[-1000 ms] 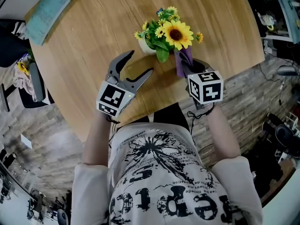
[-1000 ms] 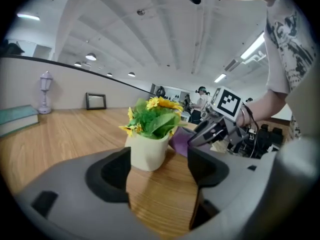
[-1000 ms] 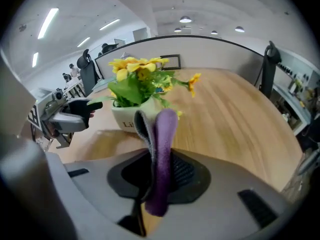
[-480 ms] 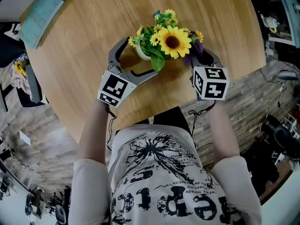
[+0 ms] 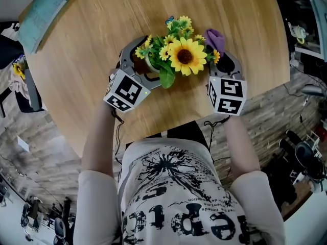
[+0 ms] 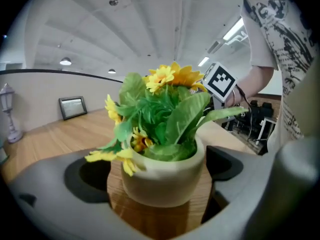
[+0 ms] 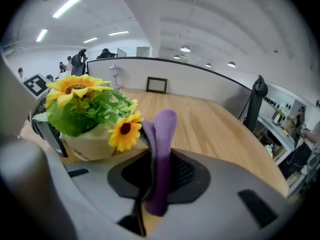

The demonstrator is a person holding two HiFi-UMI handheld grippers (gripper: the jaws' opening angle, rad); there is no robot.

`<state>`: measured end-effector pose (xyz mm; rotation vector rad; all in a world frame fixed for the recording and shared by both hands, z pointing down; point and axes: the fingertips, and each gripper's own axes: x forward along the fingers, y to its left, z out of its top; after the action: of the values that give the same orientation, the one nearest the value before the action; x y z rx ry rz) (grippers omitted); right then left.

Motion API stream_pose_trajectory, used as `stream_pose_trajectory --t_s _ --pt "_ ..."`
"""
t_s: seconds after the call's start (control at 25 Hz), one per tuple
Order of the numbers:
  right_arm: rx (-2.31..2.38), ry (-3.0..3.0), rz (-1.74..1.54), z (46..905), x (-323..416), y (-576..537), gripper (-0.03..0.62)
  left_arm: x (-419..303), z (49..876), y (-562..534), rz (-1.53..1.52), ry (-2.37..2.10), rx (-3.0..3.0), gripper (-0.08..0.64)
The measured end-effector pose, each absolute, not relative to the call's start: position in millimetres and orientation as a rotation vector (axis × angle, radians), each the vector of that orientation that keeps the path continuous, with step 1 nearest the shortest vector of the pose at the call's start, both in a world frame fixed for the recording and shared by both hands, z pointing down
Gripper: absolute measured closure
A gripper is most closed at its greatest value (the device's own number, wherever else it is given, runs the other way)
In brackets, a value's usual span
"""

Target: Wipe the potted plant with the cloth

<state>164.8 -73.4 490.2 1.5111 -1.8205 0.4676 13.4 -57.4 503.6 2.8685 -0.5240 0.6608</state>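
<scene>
The potted plant (image 5: 179,55), a sunflower and small yellow flowers in a cream pot (image 6: 165,176), stands on the round wooden table (image 5: 92,45). My left gripper (image 5: 144,59) is open. Its jaws have just been opening and now stand wide on either side of the pot, with a gap at each side. My right gripper (image 5: 218,52) is at the plant's right, shut on a purple cloth (image 7: 162,149). The cloth (image 5: 215,39) sticks up past the fingertips, close to a small yellow flower (image 7: 125,129). Leaves hide the left fingertips in the head view.
A teal booklet (image 5: 40,17) lies at the table's far left edge. A small picture frame (image 7: 156,85) and a little lamp (image 6: 10,114) stand at the far side. The table's near edge (image 5: 168,129) runs just before the person's body.
Both grippers moved away from the person toward the plant. The left jaws opened wider and came around the pot. The right gripper carried the cloth from in front of the plant to its right side.
</scene>
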Motion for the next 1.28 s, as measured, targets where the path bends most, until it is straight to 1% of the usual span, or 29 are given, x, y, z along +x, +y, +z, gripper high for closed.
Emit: stream_pose_trajectory --t_s 0.24,0.32,0.4,0.52,0.76,1.08,1.28 --pt "1.522 -1.830 0.508 496.6 164.5 -78.5 0.512 20.3 511.6 -58.8 0.678 -0.492 2.879 -0.028" --pt "1.518 -1.833 0.510 498.0 163.6 -76.1 0.512 21.9 512.9 -58.8 0.694 -0.498 2.879 -0.005" --pt "1.514 -1.832 0.513 499.2 163.6 -74.0 0.512 22.7 513.1 -59.9 0.697 -0.504 2.879 0.043" --pt "1.507 -1.834 0.524 500.1 163.5 -71.9 0.512 22.6 516.0 -60.1 0.707 -0.488 2.862 0.038" --pt "1.487 -1.830 0.533 502.4 165.6 -68.3 0.512 26.6 525.3 -59.7 0.826 -0.477 2.852 0.031" --pt "1.450 -1.840 0.548 501.0 166.7 -68.2 0.512 26.4 518.3 -58.0 0.774 -0.532 2.831 0.032" --pt "1.429 -1.885 0.544 488.2 166.7 -79.0 0.512 23.5 487.8 -65.9 0.659 -0.651 2.775 0.032"
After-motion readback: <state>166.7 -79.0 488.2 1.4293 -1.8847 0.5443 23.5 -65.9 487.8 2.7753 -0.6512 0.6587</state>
